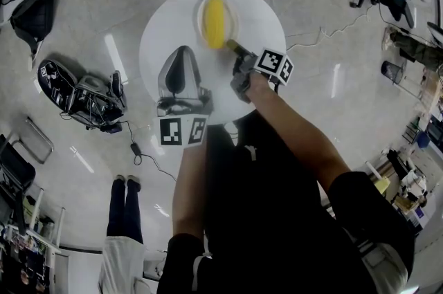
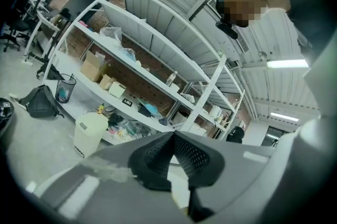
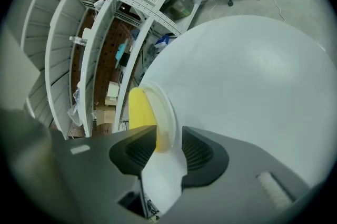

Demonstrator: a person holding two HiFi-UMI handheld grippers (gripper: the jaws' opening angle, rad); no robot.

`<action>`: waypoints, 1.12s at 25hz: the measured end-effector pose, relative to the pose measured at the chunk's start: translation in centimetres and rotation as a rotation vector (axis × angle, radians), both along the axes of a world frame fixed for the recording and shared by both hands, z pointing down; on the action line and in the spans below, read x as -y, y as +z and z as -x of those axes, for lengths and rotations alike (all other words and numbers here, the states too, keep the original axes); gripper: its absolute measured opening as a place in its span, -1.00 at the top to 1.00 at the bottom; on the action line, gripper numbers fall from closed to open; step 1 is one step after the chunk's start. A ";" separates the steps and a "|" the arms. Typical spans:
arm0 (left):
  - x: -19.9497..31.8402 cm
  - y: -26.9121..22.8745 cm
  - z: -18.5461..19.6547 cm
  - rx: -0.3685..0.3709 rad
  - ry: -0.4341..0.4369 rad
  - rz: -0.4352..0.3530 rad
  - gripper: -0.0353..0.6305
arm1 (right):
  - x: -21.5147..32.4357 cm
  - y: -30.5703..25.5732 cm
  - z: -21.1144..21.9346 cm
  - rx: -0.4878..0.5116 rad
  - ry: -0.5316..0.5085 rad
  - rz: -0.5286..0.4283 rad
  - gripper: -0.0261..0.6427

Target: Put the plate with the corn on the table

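A round white worktop (image 1: 166,37) is carrying a single pale, cream-white plate (image 1: 233,21), which is sitting flat near the far edge, slightly right of centre. A smooth, bright yellow corn cob (image 1: 215,21) is lying lengthwise across the middle of the plate, filling most of it.

The right tongs (image 1: 235,48) are reaching in from the near right and meeting the plate at its near-right rim. In the right gripper view, the thin raised edge of the plate (image 3: 166,112) is running between the two dark ribbed pads of the right tongs (image 3: 168,146). The pads are sitting close on either side of the rim and pinching it. The corn cob (image 3: 139,109) is showing as a yellow band just beyond one pad, and the bare worktop (image 3: 253,86) is spreading out on the other side.

The left tongs (image 1: 181,50) are hovering over the near-left part of the worktop, just beside the plate but apart from it. In the left gripper view, the left tongs (image 2: 172,136) are pressing their pads together at the tips with nothing between them. They are pointing up toward white metal shelving (image 2: 147,70) holding boxes and clutter.
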State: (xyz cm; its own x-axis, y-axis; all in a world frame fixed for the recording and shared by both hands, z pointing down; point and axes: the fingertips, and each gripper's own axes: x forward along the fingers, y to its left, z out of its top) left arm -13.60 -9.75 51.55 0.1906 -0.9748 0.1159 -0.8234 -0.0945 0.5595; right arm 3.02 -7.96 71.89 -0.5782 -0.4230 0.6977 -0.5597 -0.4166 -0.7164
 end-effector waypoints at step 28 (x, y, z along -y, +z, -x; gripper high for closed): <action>-2.3 -3.1 -1.8 0.022 -0.002 -0.048 0.88 | -1.4 -4.3 -0.8 -0.020 -0.080 -0.092 0.89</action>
State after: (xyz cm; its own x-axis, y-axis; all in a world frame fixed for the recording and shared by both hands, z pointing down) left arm -11.76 -7.50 48.47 0.1869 -0.9796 0.0735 -0.8355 -0.1192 0.5364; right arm 3.84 -6.52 67.59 -0.5989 -0.4388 0.6699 -0.6028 -0.3037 -0.7379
